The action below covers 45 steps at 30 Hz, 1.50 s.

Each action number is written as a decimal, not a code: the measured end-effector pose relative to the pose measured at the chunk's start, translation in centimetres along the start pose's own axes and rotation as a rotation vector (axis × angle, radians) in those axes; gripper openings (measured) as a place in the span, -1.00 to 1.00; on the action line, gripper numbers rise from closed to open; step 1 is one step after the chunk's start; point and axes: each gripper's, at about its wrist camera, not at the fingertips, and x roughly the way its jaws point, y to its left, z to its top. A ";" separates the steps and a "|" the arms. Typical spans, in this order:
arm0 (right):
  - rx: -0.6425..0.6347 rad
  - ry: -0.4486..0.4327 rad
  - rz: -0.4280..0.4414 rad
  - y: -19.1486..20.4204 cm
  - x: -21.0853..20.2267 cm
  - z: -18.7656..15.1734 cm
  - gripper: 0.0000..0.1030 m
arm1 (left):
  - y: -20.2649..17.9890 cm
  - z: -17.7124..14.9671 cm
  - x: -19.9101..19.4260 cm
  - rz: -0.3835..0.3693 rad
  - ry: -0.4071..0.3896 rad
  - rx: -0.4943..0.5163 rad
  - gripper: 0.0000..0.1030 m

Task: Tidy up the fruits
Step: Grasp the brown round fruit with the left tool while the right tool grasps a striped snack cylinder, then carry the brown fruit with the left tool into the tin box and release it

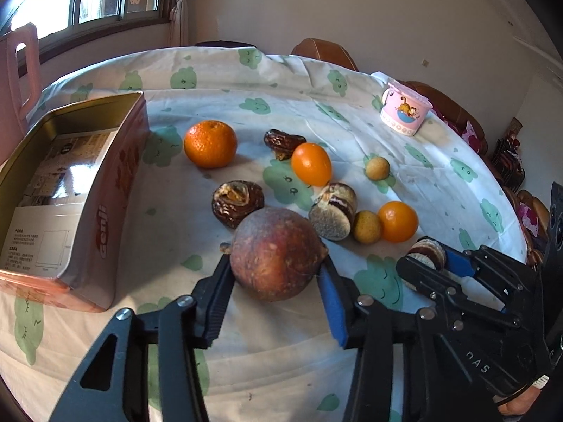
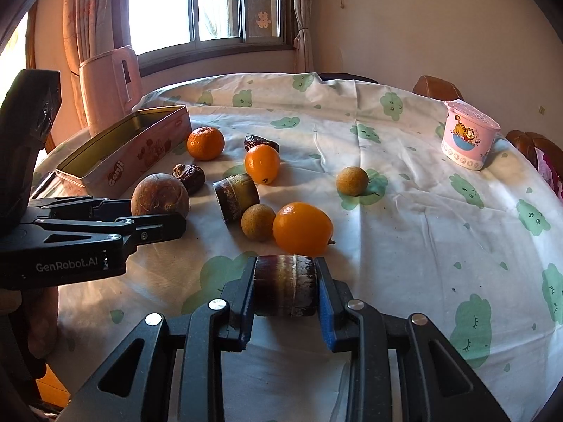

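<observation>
Fruit lies scattered across our round table (image 1: 246,344), which is covered by a white cloth printed with green clouds. Our left tool (image 1: 276,281) pinches the large brown round fruit (image 1: 276,253), with the black pad on its left flank and the blue pad on its right; the fruit rests on the cloth. Our right tool (image 2: 285,286) is clamped on a short dark cylindrical piece (image 2: 285,285), gripped at its two flat ends, just in front of an oval orange fruit (image 2: 302,227).

From the right wrist view we see a small tan round fruit (image 2: 258,222) touching that oval orange fruit on its left, a second dark cylindrical piece (image 2: 236,195) just behind it, and another tan round fruit (image 2: 352,180) well apart to the right. Further back sit a second oval orange fruit (image 2: 262,163), a mandarin (image 2: 205,143) and two wrinkled dark dates (image 2: 190,177) (image 2: 261,143).

An open rectangular tin (image 1: 105,207) stands at the left side of the table, near the mandarin. We can see only a printed sheet on its floor. A pink cup with a cartoon cat (image 2: 469,140) stands alone near the far right edge. A pink jug (image 2: 109,81) stands behind the tin, below the window (image 2: 211,3).
</observation>
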 end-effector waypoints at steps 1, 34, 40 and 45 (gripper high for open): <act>-0.001 -0.006 0.001 0.0 -0.1 0.0 -0.38 | 0.1 -0.1 -0.1 0.002 -0.003 -0.003 -0.04; -0.030 -0.242 -0.026 0.5 -3.3 0.2 -0.38 | 0.3 -0.9 -4.2 0.103 -0.223 0.033 -0.05; -0.035 -0.279 -0.033 0.6 -3.9 0.2 -0.38 | 0.3 -1.0 -4.6 0.119 -0.248 0.037 -0.05; -0.048 -0.308 -0.032 0.9 -4.2 0.2 -0.38 | 0.4 -1.0 -5.0 0.134 -0.266 0.040 -0.05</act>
